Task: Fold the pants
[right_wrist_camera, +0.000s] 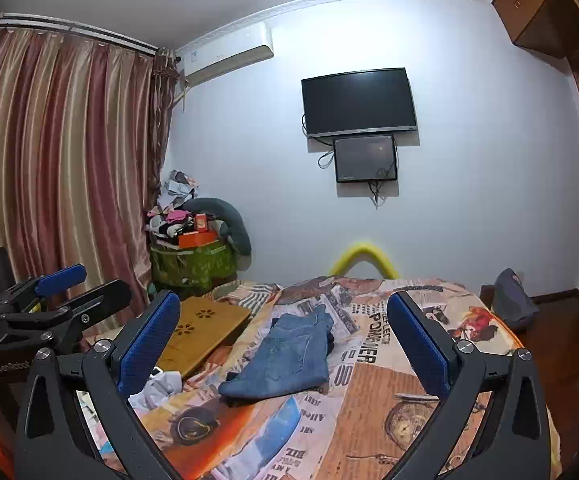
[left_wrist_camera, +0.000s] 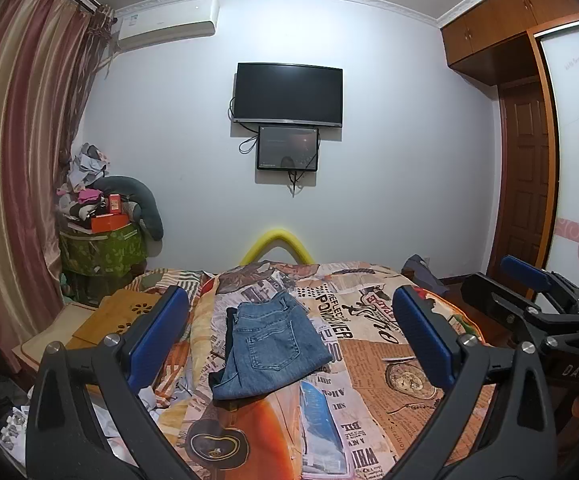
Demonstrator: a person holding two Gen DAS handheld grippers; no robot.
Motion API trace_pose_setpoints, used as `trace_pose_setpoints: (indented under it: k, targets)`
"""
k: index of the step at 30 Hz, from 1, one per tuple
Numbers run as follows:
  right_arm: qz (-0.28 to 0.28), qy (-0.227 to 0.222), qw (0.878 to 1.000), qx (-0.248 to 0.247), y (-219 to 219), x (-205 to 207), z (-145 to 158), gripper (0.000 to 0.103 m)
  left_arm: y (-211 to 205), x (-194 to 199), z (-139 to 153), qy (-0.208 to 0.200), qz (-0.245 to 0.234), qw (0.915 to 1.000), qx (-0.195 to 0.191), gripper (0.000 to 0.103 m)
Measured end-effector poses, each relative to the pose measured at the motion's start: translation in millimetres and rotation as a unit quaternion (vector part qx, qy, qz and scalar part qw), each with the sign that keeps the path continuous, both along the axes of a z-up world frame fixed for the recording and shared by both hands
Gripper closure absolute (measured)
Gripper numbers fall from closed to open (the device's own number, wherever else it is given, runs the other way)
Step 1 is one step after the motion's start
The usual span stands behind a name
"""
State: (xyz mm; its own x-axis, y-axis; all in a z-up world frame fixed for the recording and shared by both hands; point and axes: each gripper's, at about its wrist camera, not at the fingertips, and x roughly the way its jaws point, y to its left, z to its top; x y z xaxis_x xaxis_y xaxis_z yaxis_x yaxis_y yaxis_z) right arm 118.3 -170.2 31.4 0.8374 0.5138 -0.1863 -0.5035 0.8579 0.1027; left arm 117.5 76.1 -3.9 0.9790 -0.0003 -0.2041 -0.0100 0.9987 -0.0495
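Observation:
Blue denim pants (left_wrist_camera: 269,346) lie folded into a compact stack on the patterned bedspread (left_wrist_camera: 369,360), back pocket up, with a dark garment edge showing under their left side. They also show in the right wrist view (right_wrist_camera: 289,356). My left gripper (left_wrist_camera: 289,336) is open and empty, held above the bed in front of the pants. My right gripper (right_wrist_camera: 285,340) is open and empty too, at a similar height; it appears at the right edge of the left wrist view (left_wrist_camera: 529,300). Neither gripper touches the pants.
A wooden lap tray (right_wrist_camera: 205,328) lies on the bed's left side next to white crumpled cloth (right_wrist_camera: 157,388). A cluttered green-covered stand (left_wrist_camera: 101,248) sits by the curtains. A dark bag (right_wrist_camera: 513,300) rests at the bed's far right. A TV (left_wrist_camera: 289,96) hangs on the wall.

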Motion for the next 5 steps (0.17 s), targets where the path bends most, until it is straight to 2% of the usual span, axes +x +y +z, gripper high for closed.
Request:
trace_pose_setpoints:
  k: [5]
  targets:
    - [0.0,0.001,1.0,-0.001,0.1,0.4,-0.2,0.0,-0.5,-0.3,-1.0,0.001,-0.001,1.0,0.002,0.0]
